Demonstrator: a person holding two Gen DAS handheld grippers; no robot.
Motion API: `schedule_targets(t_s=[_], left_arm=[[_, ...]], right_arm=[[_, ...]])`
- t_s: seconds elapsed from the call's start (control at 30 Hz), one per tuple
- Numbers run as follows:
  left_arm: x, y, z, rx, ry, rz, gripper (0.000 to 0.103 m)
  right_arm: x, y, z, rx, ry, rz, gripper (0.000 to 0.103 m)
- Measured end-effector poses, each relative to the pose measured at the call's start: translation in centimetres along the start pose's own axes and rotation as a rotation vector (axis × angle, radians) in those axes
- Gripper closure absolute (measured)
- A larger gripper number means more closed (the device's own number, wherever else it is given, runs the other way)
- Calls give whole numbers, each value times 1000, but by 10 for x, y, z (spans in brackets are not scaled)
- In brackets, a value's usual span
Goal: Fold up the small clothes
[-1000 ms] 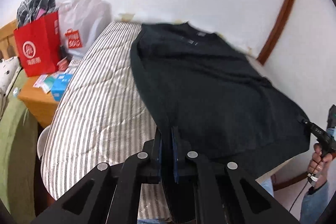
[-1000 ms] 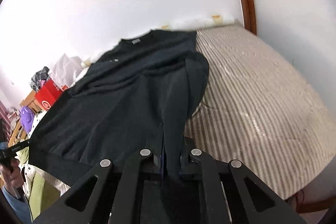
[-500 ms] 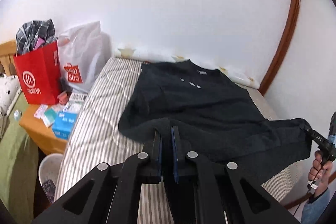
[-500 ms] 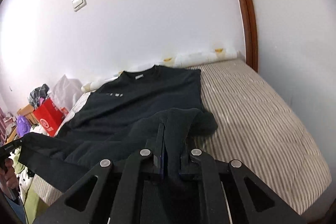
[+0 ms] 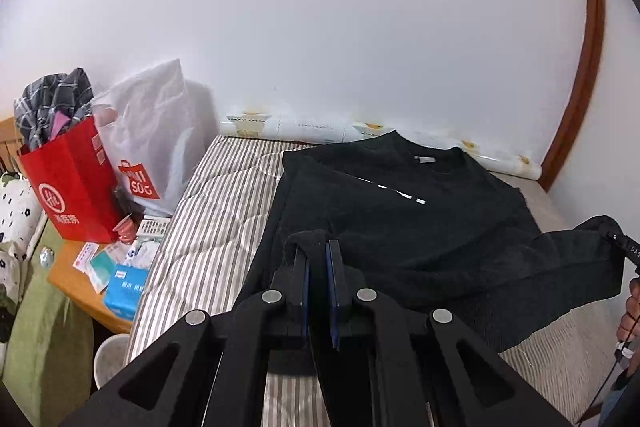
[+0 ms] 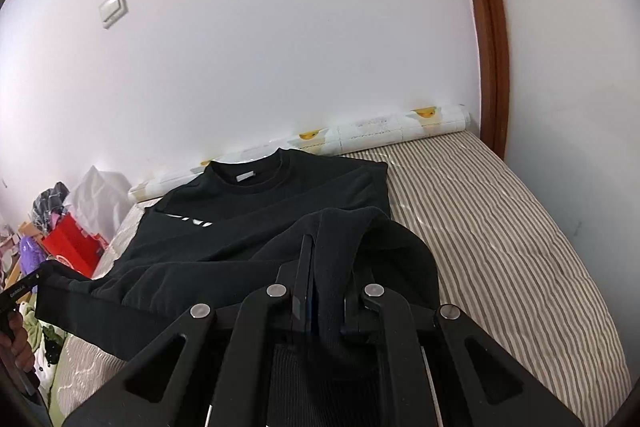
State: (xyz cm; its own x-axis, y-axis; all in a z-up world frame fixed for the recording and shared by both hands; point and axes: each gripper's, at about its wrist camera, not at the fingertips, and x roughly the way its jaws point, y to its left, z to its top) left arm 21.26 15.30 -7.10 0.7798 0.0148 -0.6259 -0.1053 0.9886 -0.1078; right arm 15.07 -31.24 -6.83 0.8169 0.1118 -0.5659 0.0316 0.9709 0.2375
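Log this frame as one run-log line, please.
step: fold in progress | left gripper: shut on black sweatshirt hem | right gripper: shut on hem | collar end flat on striped mattress

The black sweatshirt [image 5: 400,227] hides the bed [image 5: 208,227] beneath it, and its hem, where the left gripper [image 5: 318,267] pinches it, is buried in a bunch of cloth. The person's hand [image 5: 630,319] is cut off at the right edge of the left wrist view. On the wooden stand [image 5: 68,275] beside the bed's left edge, the small packets' print is too small to read.
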Motion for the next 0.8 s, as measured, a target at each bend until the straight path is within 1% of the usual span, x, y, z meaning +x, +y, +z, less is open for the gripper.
schedule_targets(t_s=[0.23,0.43,0.6,0.67,0.73,0.8], left_arm=[[63,-3,18,-1,33,50,95],[107,0,14,4,96,74,95],[129,4,9,-4,147,74,94],[134,4,8,-9,159,78,92],[134,4,8,-9,164,75,92],[131,4,8,-12,175,57,84]], right_arm=[[56,1,18,-29,50,-44,94],[115,4,15,-27,121,-80,94],[154,2,8,-34,180,-119,91],[163,2,4,-42,198,-137,91],[165,0,2,-39,211,-142,88],[162,-2,3,-31,224,-127,82]])
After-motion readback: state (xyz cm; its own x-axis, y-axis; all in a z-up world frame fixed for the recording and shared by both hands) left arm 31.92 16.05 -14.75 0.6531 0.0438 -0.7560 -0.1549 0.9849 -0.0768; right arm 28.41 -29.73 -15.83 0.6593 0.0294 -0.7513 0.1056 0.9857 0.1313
